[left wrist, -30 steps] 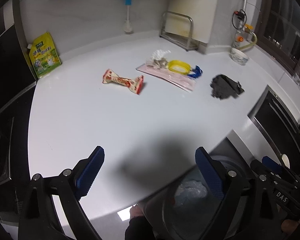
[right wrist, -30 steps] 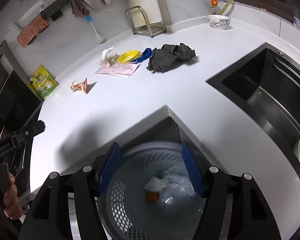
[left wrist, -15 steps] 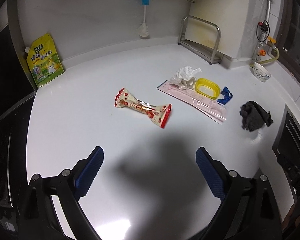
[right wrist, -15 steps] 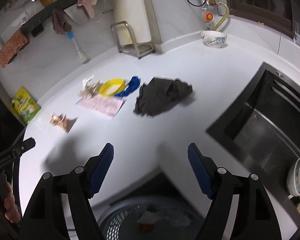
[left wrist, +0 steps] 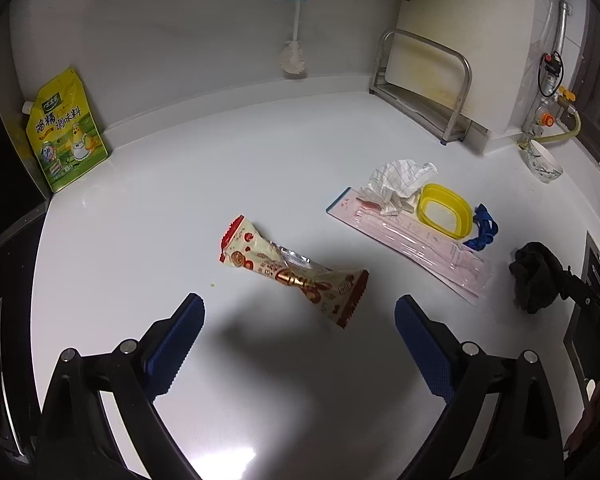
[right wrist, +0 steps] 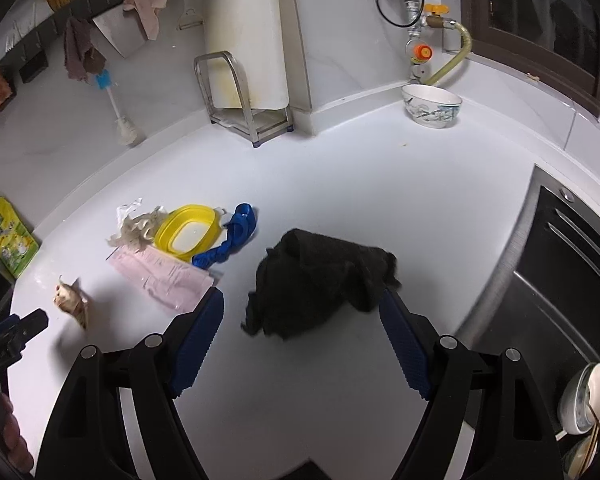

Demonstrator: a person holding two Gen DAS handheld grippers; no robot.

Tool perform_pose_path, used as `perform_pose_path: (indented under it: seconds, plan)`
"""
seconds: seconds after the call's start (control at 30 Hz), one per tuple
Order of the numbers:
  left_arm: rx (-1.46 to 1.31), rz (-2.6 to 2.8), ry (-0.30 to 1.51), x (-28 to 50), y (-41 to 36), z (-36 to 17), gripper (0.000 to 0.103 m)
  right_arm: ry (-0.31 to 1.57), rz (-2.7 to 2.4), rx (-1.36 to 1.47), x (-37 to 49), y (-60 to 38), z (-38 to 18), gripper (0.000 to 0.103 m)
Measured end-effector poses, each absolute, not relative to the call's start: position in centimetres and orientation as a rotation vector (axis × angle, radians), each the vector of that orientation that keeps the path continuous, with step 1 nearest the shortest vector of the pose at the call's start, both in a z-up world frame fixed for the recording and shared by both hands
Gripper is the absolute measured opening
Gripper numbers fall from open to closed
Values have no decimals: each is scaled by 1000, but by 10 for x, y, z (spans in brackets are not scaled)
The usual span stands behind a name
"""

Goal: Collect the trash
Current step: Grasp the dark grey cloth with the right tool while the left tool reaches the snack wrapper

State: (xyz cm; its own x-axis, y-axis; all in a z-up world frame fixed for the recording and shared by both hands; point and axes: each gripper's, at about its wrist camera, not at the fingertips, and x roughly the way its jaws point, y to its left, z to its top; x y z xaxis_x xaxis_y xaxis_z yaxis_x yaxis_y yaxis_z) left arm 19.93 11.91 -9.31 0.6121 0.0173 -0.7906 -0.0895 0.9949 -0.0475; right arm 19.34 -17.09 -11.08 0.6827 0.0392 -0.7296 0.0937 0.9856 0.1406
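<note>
Though crumpled, red-edged snack wrapper (left wrist: 294, 270)

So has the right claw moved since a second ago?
Yes. The right claw has left the bin and advanced over the counter to the black cloth, its jaws opening meanwhile with nothing between them.

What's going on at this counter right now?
A person is clearing trash off the counter with two handheld grippers. The left gripper is open just short of a snack wrapper. The right gripper, whose jaws have just been opening, is empty and nearing a black cloth. Nothing is held yet.
</note>
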Motion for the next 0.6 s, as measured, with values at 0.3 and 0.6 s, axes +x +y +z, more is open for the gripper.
perform_pose_path:
  seconds: [0.3,0.6]
  plan:
    - [-91,61,909,209,127,-99,94,888,-82,128,228,-162,-132,77]
    - [-97,65,918,213,134,-105,94,916,-175,57,240,-157,-154,76]
